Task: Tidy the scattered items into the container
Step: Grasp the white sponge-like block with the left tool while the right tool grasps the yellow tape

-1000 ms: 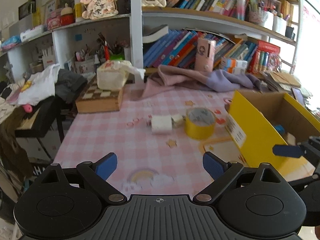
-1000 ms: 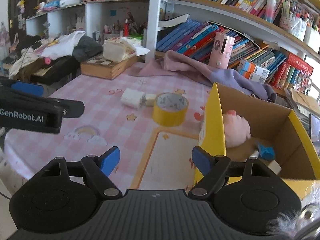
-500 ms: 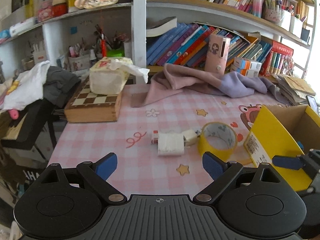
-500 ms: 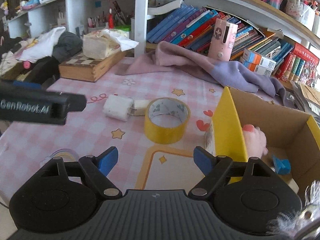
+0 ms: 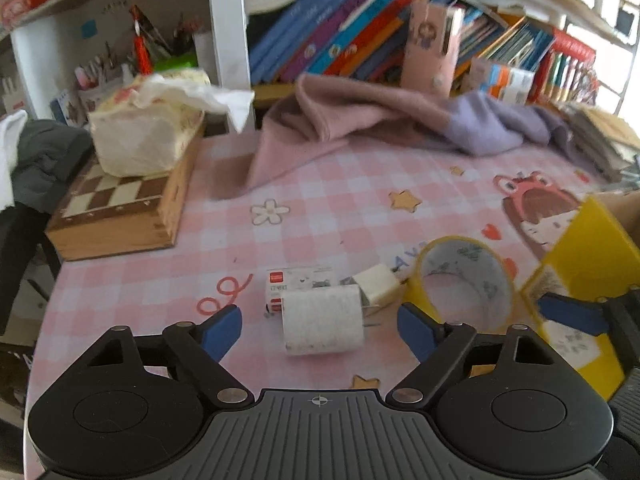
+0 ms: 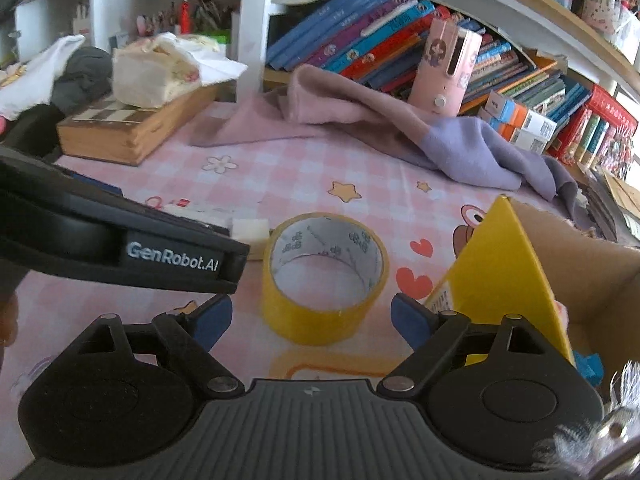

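- While both tools hover low over the table, the left gripper (image 5: 319, 329) is closing, its jaws still apart around the white roll (image 5: 322, 319), pads not touching.
- Right gripper (image 6: 311, 319) is opening, the yellow tape (image 6: 325, 276) just ahead between its jaws, nothing held.
- Small white block (image 5: 377, 283) and a card box (image 5: 299, 280) touch the roll's far side; closing could snag them.
- Container (image 6: 560, 276) sits right of the right tool; its yellow flap could catch the right finger.

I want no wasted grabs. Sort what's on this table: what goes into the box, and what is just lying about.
For the job:
- yellow ring of packing tape
- white paper roll
- small white cube-shaped plug
- small white printed carton
- yellow cardboard box

Lying about:
- wooden chessboard case
- tissue pack
- pink and lilac cloth
- shelf books
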`<state>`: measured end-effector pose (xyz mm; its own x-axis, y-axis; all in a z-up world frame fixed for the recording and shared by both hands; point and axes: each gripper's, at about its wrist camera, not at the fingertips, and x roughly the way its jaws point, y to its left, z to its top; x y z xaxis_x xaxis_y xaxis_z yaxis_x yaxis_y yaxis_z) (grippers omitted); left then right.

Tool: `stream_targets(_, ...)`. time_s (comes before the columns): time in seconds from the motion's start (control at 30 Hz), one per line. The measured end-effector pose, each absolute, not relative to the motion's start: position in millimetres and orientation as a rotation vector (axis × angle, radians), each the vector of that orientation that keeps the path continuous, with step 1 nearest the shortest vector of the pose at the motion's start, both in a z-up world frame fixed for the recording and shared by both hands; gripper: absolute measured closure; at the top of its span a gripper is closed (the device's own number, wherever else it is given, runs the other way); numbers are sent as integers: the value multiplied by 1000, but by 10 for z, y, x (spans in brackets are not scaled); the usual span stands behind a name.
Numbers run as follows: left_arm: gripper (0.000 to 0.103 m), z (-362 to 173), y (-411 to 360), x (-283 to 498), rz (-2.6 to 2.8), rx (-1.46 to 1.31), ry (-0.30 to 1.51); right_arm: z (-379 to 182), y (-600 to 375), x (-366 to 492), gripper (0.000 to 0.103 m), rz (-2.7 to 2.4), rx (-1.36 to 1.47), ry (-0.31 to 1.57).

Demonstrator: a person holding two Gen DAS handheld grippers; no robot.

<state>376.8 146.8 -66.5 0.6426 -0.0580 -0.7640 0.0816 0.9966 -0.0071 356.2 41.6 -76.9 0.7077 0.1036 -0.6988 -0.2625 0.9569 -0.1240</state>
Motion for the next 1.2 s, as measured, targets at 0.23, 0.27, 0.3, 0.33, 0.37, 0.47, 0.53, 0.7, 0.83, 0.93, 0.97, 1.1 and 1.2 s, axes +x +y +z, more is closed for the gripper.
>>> stream_targets(0.23, 36, -861, 1515, 3996, -81, 12, 922, -908, 435, 3812, 15, 170, -201, 806)
stream_targets(0.27, 39, -864, 1521, 4014, -82, 2, 921, -926, 438, 3833, 15, 168, -197, 812)
stream_targets(0.3, 42, -869, 1530, 4029, -87, -12, 924, -945, 440, 3856, 15, 167, -195, 820)
stream_targets(0.33, 46, -871, 1534, 4038, -90, -18, 923, -961, 441, 3881, 15, 164, -193, 829)
stream_targets(0.37, 46, -871, 1530, 4042, -94, -19, 921, -973, 440, 3906, 15, 159, -188, 836)
stream_targets(0.47, 46, -872, 1549, 4045, -103, -26, 922, -1000, 433, 3982, 15, 147, -170, 854)
stream_targets(0.53, 46, -867, 1566, 4039, -110, -23, 928, -1007, 428, 4015, 16, 146, -160, 860)
stream_targets(0.7, 47, -847, 1659, 3943, -111, -16, 950, -1013, 416, 4023, 20, 156, -140, 871)
stream_targets(0.83, 46, -837, 1763, 3865, -123, -37, 977, -996, 417, 3960, 20, 176, -143, 885)
stream_targets(0.93, 37, -819, 1768, 3834, -94, -37, 986, -995, 440, 3941, 19, 180, -160, 885)
stream_targets(0.97, 34, -813, 1766, 3825, -81, -44, 986, -996, 447, 3942, 19, 180, -166, 882)
stream_targets(1.1, 24, -831, 1722, 3834, -56, -90, 1002, -1012, 476, 3953, 19, 173, -185, 877)
stream_targets(1.2, 24, -868, 1677, 3847, -49, -95, 1006, -1026, 484, 3955, 18, 174, -198, 872)
